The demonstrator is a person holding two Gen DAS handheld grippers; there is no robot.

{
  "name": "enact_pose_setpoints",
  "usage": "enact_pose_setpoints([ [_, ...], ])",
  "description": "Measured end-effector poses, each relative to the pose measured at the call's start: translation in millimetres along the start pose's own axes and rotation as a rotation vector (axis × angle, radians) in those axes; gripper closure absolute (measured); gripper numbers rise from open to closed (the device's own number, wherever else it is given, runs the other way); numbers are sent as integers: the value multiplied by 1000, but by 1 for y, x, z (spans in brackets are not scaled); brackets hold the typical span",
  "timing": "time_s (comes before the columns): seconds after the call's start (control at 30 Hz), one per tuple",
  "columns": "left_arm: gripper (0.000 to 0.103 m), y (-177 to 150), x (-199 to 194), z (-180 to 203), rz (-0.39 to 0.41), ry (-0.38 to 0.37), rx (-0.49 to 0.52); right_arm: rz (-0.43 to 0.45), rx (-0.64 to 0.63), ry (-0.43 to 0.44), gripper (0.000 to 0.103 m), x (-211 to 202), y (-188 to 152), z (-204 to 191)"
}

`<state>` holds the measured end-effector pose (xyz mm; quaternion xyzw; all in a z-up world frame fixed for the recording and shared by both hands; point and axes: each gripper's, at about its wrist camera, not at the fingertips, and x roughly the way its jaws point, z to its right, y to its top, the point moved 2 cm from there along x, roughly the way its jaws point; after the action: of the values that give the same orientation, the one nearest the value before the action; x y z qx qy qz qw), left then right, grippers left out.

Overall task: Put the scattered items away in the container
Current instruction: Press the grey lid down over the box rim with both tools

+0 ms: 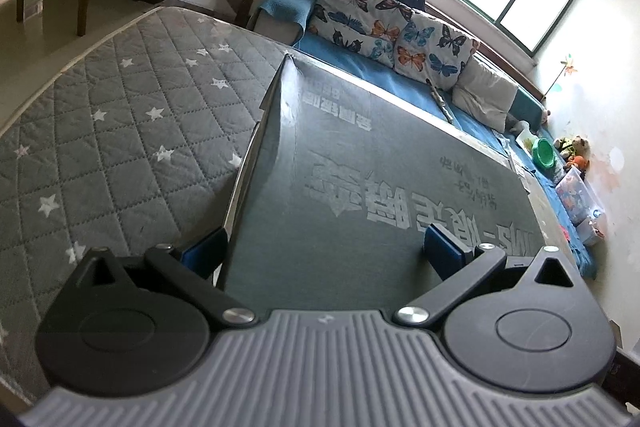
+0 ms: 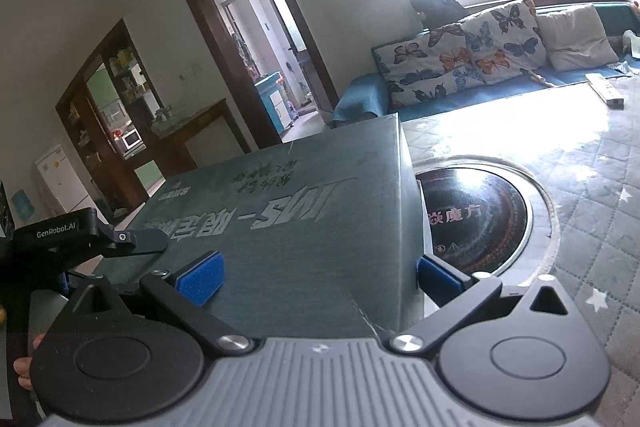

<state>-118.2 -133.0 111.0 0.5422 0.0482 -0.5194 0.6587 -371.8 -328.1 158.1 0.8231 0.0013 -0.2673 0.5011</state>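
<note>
Room: living room with bright window, blue sofa (image 1: 384,75) carrying butterfly-print cushions (image 1: 400,35), dark wooden doorways behind.
Surface: grey quilted star-patterned cover (image 1: 120,131) over a bench, with a round black cooktop (image 2: 476,211) set into it.
Container: large grey-green cardboard box with pale printed lettering (image 1: 380,187), lid side up, resting on the quilted cover, just beside the cooktop.
Left claw (image 1: 324,255): wide open, blue pads straddling one corner edge of the box, one finger outside the side wall, the other over the top; nothing pinched.
Right claw (image 2: 320,273): likewise spread wide, astride the opposite corner, one pad on the top face, the other down beside the wall nearest the cooktop; holding nothing.
Progress: early, by the look of it; box apparently closed, no scattered items visible on the cover, nothing seen going in. Opening or positioning the box probably the step in hand.
Left view only: green bowl, soft toys, clear plastic tub at sofa's far end.
Right view only: cooktop, other claw's black body, white remote-like bar on the cover, fingertips at lower left edge.
</note>
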Motion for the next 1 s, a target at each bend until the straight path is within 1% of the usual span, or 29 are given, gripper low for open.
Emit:
enact_pose_setpoints([
  [0.33, 0, 8, 25, -6, -22, 1, -14, -4, 17, -17, 0, 27, 2, 11],
  [0.43, 0, 8, 31, -8, -28, 4, -8, -18, 27, -19, 0, 32, 2, 14],
  [0.6, 0, 8, 36, -8, -19, 2, 14, -23, 28, -20, 0, 39, 0, 17],
  [0.8, 0, 13, 42, -12, -25, 2, 14, -20, 29, -22, 0, 41, 3, 16],
  [1.0, 0, 8, 37, -9, -22, 2, 19, -21, 28, -22, 0, 41, 5, 15],
])
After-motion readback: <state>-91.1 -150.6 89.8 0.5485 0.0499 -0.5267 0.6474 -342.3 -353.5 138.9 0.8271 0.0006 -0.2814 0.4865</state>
